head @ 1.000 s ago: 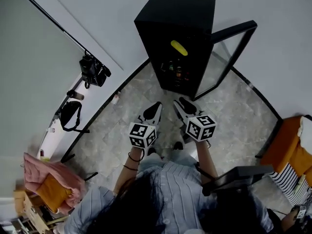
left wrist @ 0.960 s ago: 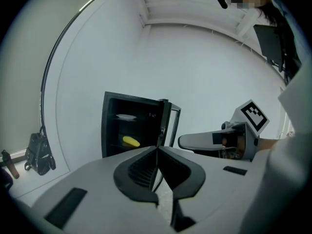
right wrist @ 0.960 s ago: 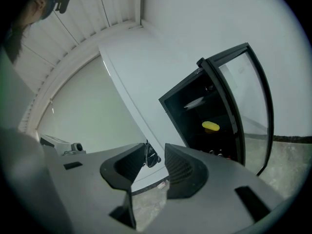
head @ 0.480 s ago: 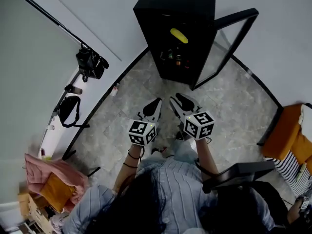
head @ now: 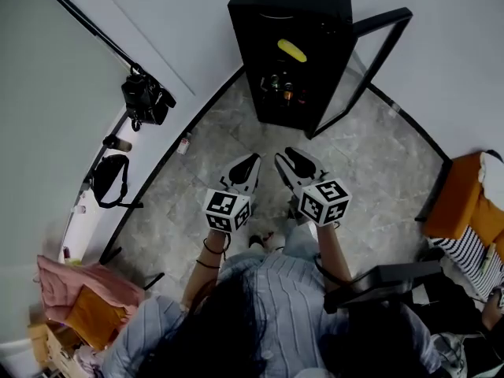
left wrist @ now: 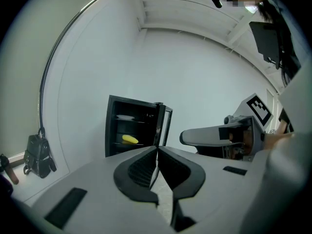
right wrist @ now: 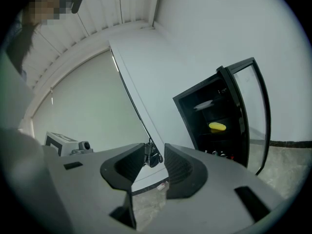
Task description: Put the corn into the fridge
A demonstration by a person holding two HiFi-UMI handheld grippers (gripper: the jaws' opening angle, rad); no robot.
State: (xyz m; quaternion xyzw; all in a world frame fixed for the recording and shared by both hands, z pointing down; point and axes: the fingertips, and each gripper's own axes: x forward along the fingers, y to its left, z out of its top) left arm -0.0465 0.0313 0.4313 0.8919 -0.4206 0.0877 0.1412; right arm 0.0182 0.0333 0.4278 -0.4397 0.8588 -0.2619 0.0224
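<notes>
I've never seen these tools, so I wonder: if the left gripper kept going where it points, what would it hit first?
Most likely the fridge, about at the edge of its open door. The left gripper, shut and empty, aims there with nothing in between; the corn lies left of that line.

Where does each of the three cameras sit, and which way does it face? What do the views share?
Head view: on the person's head, facing steeply down at the floor and open fridge; shows the arms, left gripper and right gripper.
Left gripper view: on that gripper, facing the fridge along shut jaws; right gripper at right.
Right gripper view: on that gripper, facing along open, empty jaws; fridge at right.
Shared: all three show the corn inside the fridge.
</notes>
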